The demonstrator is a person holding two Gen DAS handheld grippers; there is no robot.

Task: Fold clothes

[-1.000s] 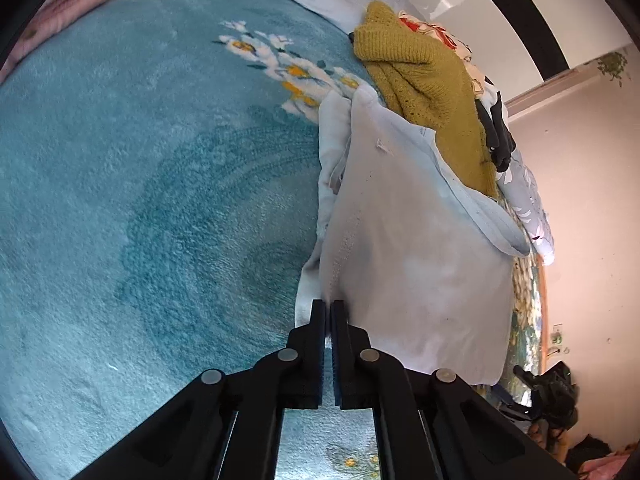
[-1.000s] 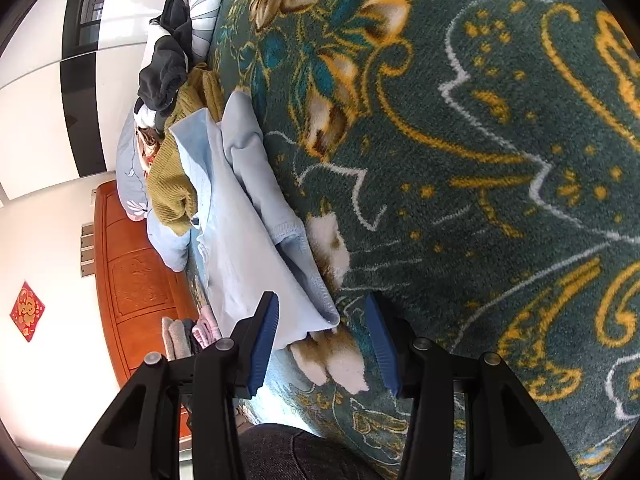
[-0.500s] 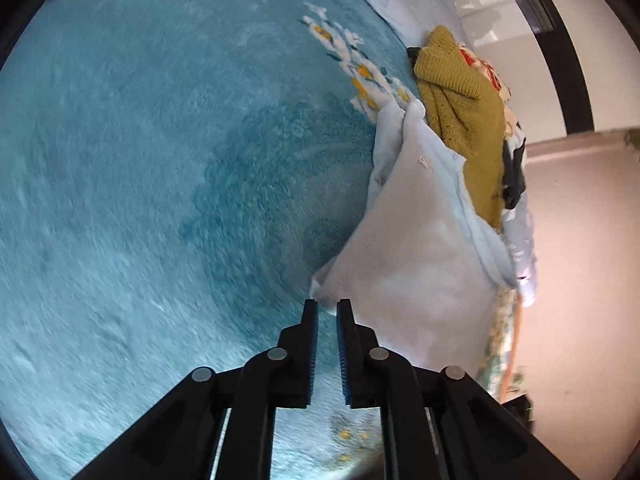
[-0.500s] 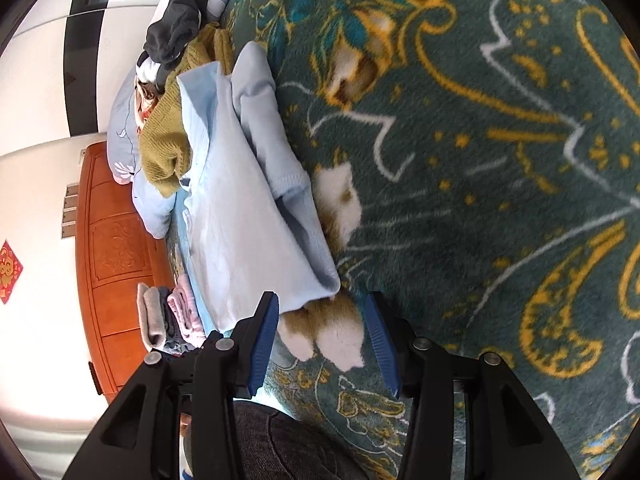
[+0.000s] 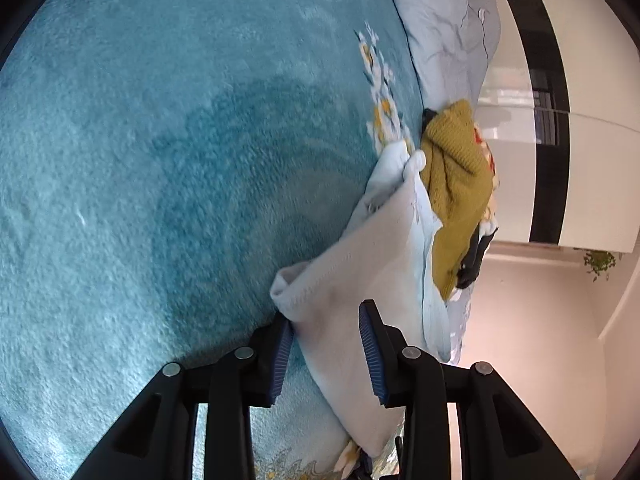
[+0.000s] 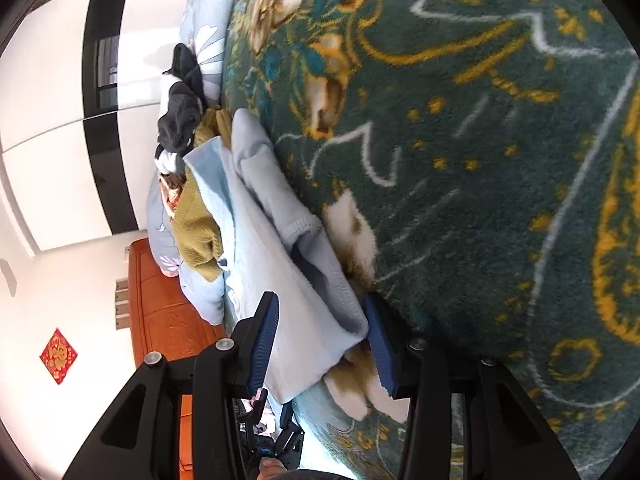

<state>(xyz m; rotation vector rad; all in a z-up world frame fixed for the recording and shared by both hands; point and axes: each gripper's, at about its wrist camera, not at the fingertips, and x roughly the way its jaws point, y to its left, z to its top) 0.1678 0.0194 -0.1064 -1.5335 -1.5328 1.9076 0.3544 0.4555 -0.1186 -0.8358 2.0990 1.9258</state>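
Left wrist: left gripper (image 5: 326, 354) opening around the pale garment (image 5: 360, 280) (right gripper (image 6: 322, 344) closing).

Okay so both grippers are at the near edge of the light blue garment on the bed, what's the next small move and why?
Probably close the right gripper on the corner of the light blue garment. That corner lies between its blue pads, and the jaws are closing but not yet pressing. The left gripper is opening, with cloth between its pads too, so it seems to be letting go.
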